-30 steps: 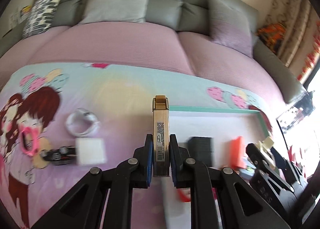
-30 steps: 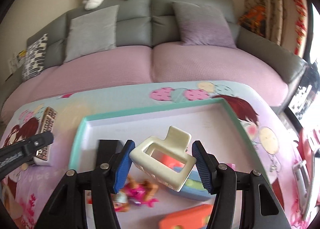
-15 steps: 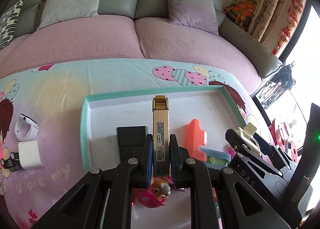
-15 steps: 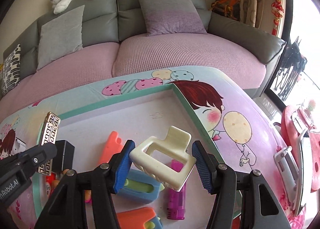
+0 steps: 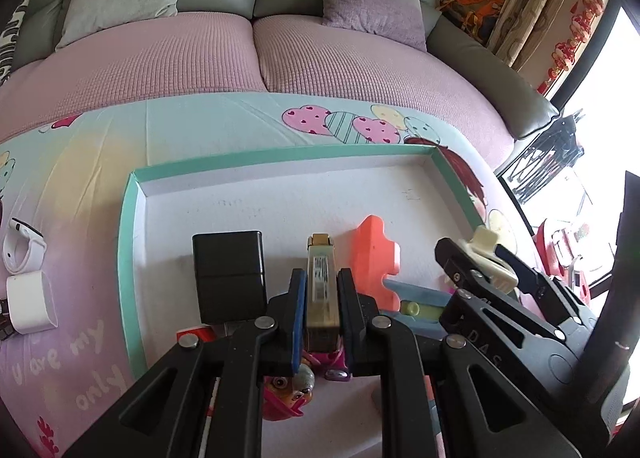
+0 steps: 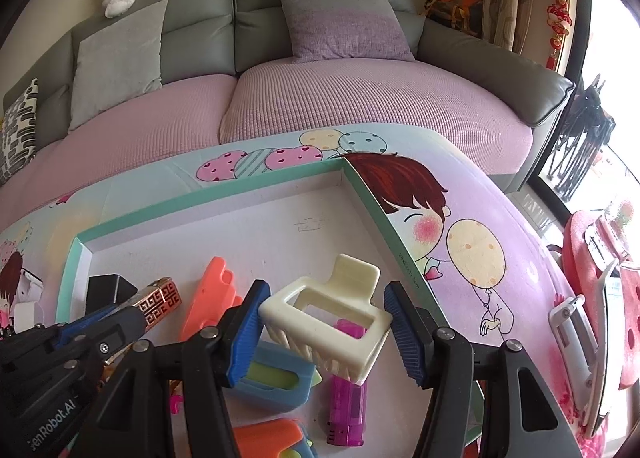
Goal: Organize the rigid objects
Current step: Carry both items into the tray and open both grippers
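both hands have just moved over the tray (image 5: 132,218), the left gripper (image 5: 320,298) squeezing the gold lighter (image 5: 320,286) and the right gripper (image 6: 324,334) holding the cream hair clip (image 6: 332,314) above the tray's right side, so both look ready to drop in.
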